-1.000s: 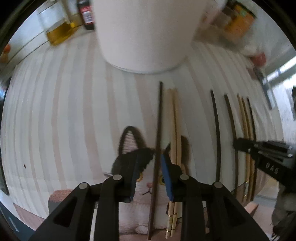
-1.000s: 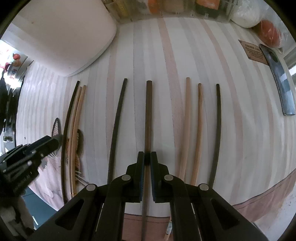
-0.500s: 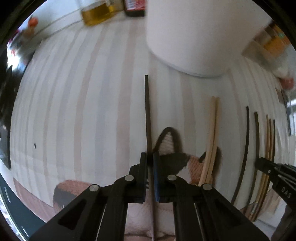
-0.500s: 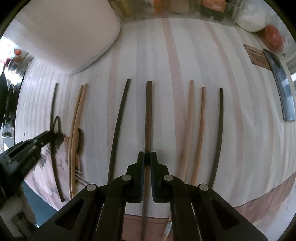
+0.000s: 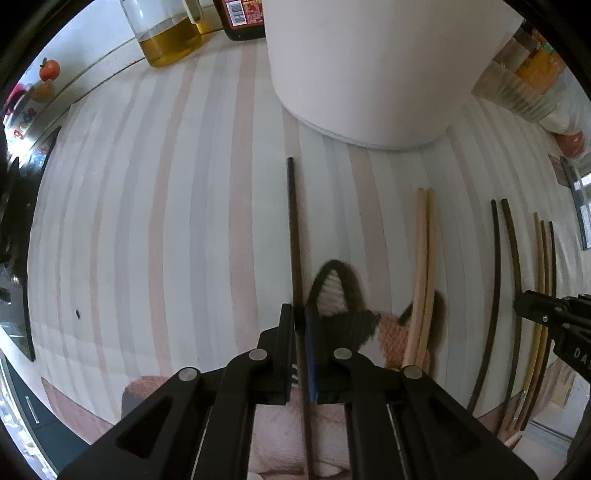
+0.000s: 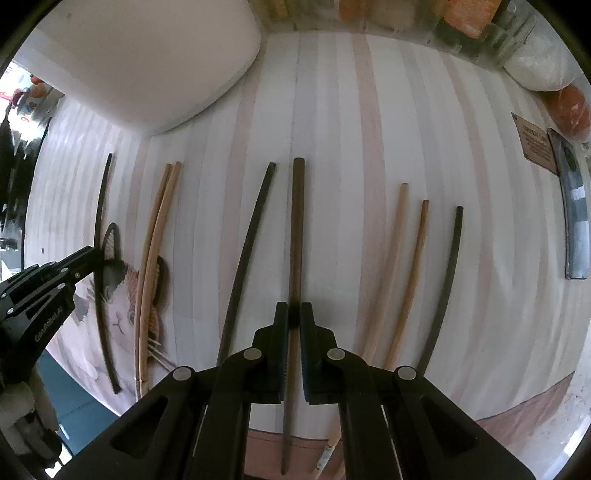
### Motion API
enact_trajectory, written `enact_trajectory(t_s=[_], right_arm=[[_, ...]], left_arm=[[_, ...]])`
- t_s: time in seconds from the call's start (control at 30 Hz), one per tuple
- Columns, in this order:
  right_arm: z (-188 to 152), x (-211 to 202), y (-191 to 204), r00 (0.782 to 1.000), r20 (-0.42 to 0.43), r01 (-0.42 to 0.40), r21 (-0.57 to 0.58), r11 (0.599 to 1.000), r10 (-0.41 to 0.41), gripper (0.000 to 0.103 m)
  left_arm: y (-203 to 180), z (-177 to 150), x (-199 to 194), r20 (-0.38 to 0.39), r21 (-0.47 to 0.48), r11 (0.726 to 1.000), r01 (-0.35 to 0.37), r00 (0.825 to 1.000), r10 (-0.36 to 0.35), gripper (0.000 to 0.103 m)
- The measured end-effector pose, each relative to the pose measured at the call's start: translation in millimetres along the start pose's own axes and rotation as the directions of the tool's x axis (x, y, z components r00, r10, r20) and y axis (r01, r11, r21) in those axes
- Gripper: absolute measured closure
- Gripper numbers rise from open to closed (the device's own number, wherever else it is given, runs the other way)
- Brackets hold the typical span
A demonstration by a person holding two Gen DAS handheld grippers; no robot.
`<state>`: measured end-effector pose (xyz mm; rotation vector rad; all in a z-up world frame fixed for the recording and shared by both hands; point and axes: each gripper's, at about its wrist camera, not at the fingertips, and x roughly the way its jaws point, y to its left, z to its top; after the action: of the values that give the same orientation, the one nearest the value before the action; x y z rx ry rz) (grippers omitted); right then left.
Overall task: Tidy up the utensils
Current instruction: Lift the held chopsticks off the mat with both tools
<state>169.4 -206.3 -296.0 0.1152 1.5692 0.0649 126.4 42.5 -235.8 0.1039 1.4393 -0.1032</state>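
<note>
Several chopsticks lie side by side on a striped cloth. My left gripper (image 5: 299, 318) is shut on a thin dark chopstick (image 5: 293, 229), left of a pale wooden pair (image 5: 423, 266); the same stick shows in the right wrist view (image 6: 100, 236) with the left gripper (image 6: 86, 254) on it. My right gripper (image 6: 294, 314) is shut on a dark brown chopstick (image 6: 296, 229). A black chopstick (image 6: 249, 247) lies just left of it. Two light wooden chopsticks (image 6: 397, 258) and a black one (image 6: 445, 280) lie to its right.
A big white container (image 5: 369, 66) stands at the back of the cloth. A cat-face patch (image 5: 343, 314) lies under the sticks. An oil jar (image 5: 166, 33) and a sauce bottle (image 5: 240, 18) stand at the far left. Packets (image 6: 469, 14) and a phone (image 6: 574, 206) sit at the right.
My left gripper shut on the thin dark chopstick and carried it left, away from the pale pair. My right gripper stayed shut on the brown chopstick, barely moving.
</note>
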Motion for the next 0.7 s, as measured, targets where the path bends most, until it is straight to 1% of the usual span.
enact_trajectory(t_s=[0.1, 0.2, 0.3, 0.43, 0.53, 0.6, 0.67, 0.7], right_arm=[[-3, 0, -4, 0.999, -0.023, -0.03, 0.029, 0.999, 0.031, 0.098], [-7, 3, -5, 0.998, -0.056, -0.025, 0.004, 1.0, 0.026, 0.098], [-3, 4, -4, 0.998, -0.065, -0.024, 0.018, 1.0, 0.025, 0.098], [9, 5, 0, 0.998, -0.056, 0.002, 0.02, 1.0, -0.001, 0.096], [15, 1, 11, 0.998, -0.051, 0.021, 0.018, 1.0, -0.02, 0.096], [21, -1, 15, 0.998, -0.057, 0.022, 0.021, 1.0, -0.02, 0.096], [26, -3, 18, 0.998, -0.059, 0.011, 0.031, 0.999, -0.01, 0.096], [27, -4, 18, 0.998, -0.057, 0.004, 0.038, 0.999, -0.002, 0.096]], left_arm=[[-24, -15, -1, -0.007, 0.027, 1.0, 0.002, 1.0, -0.002, 0.1], [-39, -22, 4, -0.007, 0.047, 0.999, 0.006, 1.0, -0.005, 0.1], [-37, -18, 4, -0.021, 0.044, 0.998, 0.036, 0.999, -0.035, 0.099], [-34, -9, 3, -0.023, 0.06, 0.997, 0.039, 0.999, -0.038, 0.098], [-35, -5, 5, -0.021, 0.057, 0.998, 0.039, 0.999, -0.038, 0.098], [-37, -7, 5, -0.017, 0.058, 0.998, 0.038, 0.999, -0.037, 0.098], [-32, -6, 4, -0.015, 0.061, 0.997, 0.039, 0.999, -0.038, 0.098], [-28, 0, 4, -0.015, 0.061, 0.997, 0.041, 0.999, -0.04, 0.098]])
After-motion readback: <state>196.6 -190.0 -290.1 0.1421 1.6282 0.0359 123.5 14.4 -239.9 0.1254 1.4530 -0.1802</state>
